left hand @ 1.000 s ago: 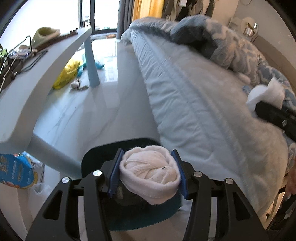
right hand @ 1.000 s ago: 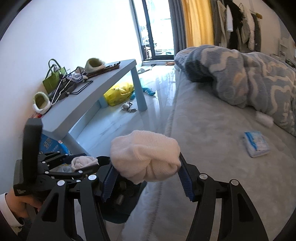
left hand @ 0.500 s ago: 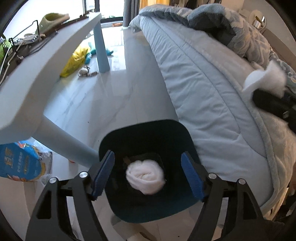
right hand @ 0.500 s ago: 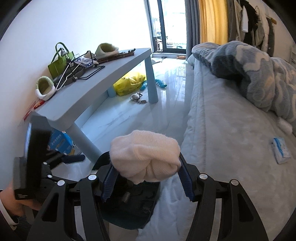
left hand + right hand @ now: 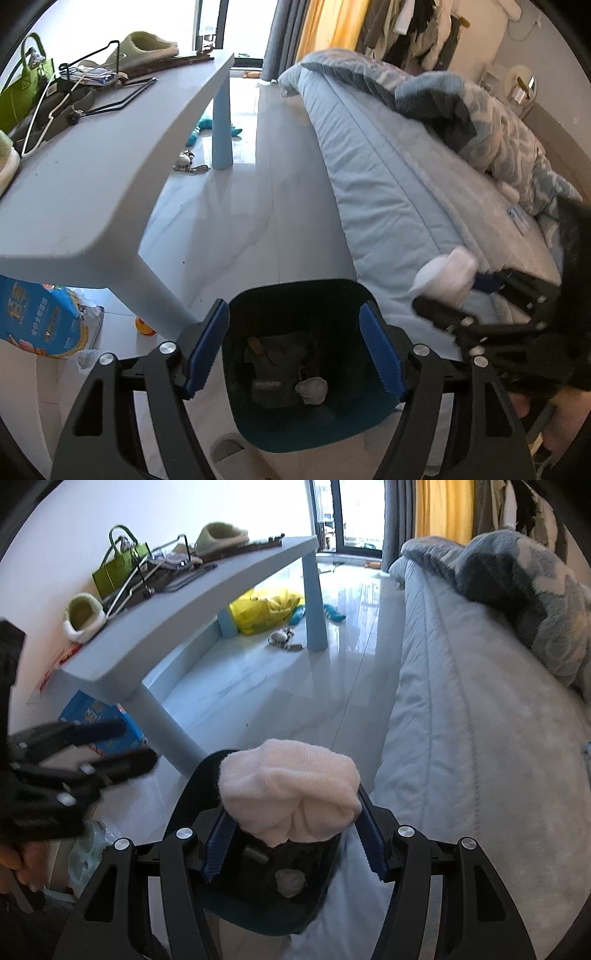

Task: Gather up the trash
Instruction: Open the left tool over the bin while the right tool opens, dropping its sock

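Note:
A dark blue trash bin stands on the floor between the bed and the table. A white wad lies at its bottom with other scraps. My left gripper is open and empty above the bin. My right gripper is shut on a white rolled cloth wad and holds it over the bin. In the left wrist view the right gripper with its wad shows at the bin's right, beside the bed. The left gripper shows blurred at left in the right wrist view.
A light blue table with a green bag, slippers and hangers is on the left. A bed with a blue blanket is on the right. A blue packet and a yellow bag lie under the table.
My left gripper opened and let its white wad drop into the bin, then rose. My right gripper carried its wad from the bed side to over the bin.

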### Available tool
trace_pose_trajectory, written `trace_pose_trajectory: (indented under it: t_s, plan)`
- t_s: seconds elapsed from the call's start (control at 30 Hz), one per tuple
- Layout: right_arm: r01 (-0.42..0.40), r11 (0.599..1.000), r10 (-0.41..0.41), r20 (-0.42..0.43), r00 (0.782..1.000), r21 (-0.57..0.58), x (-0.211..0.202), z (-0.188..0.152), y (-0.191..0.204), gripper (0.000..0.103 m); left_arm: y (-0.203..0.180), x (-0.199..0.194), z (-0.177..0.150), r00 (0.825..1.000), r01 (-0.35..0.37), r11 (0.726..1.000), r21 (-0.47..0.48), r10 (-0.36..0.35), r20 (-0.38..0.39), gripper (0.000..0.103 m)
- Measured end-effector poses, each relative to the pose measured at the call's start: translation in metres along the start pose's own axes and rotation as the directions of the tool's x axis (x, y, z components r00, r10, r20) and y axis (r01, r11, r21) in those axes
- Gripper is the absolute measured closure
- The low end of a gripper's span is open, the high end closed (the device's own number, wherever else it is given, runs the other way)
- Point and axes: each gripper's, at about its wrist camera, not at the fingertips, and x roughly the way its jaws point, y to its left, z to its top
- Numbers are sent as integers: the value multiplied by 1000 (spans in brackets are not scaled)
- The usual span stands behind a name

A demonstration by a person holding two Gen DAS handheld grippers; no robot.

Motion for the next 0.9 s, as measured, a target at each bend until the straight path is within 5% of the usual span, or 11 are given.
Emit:
trace_pose_trajectory:
  t_s: [0.3, 0.7, 0.9]
  plan:
    - [5, 1000, -7, -90, 996, -18, 29, -10, 9, 41, 10, -19, 10, 998, 24, 999, -47, -21, 61, 45]
    - [16, 997, -31, -186, 982, -80, 52, -25, 20, 40, -1, -43, 20, 988, 74, 997, -32, -69, 135, 45]
    - [40, 992, -65, -210, 976, -122, 50, -29, 22, 31, 0, -46, 23, 987, 83, 995, -48, -76, 143, 45]
